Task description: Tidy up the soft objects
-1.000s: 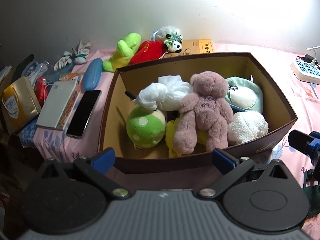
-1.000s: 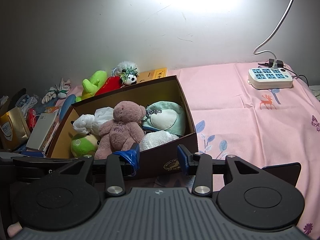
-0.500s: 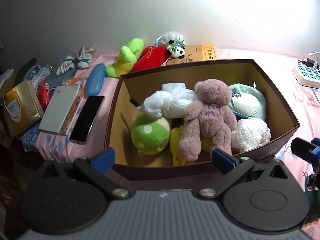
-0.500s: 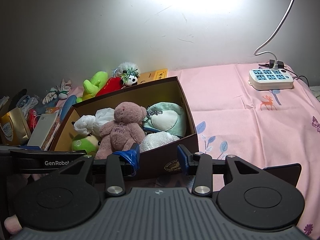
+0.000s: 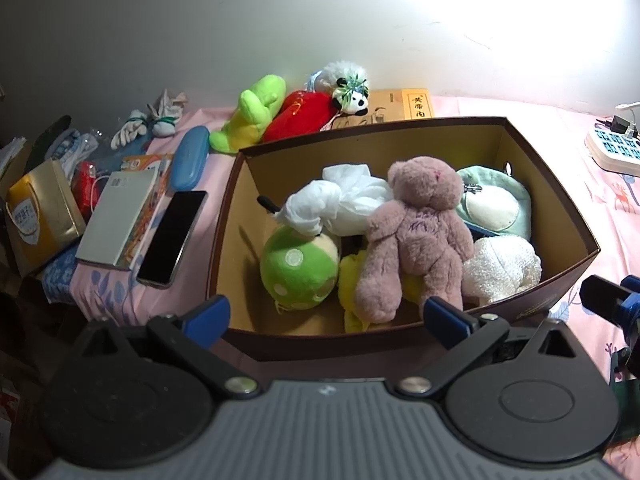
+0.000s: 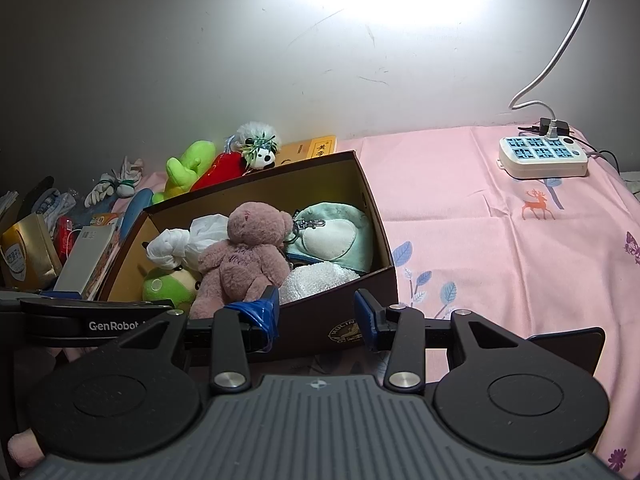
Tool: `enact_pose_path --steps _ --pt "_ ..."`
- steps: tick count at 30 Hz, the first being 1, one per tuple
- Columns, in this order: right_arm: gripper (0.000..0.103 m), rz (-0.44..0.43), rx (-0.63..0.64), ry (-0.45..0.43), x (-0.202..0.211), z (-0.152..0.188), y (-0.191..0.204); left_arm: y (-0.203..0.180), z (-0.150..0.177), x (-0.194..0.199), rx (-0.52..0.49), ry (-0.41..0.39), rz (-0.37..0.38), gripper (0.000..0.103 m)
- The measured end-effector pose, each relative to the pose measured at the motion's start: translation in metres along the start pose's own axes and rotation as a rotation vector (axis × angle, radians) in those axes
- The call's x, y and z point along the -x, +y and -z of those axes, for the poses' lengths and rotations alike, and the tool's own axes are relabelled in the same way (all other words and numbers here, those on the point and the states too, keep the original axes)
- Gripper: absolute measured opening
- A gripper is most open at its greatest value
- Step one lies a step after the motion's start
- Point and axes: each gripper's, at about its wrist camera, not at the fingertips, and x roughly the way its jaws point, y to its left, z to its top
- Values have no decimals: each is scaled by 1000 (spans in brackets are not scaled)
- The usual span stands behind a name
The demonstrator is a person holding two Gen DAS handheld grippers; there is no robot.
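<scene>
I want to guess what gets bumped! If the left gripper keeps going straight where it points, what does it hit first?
Probably the near wall of the brown box; the open left gripper straddles it. Slightly higher, the pink teddy bear.

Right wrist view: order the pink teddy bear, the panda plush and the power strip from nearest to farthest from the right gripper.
1. Pink teddy bear, in the box, just beyond the right gripper.
2. Panda plush, behind the box, by the wall.
3. Power strip, far right; too close to the panda to call.
</scene>
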Motion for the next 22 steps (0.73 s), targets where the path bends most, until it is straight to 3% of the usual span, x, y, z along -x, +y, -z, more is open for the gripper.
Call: enact_pose_path --steps 22 --pt "25 -1 -7 1 -2 0 -2 -3 2 4 6 -19 10 102"
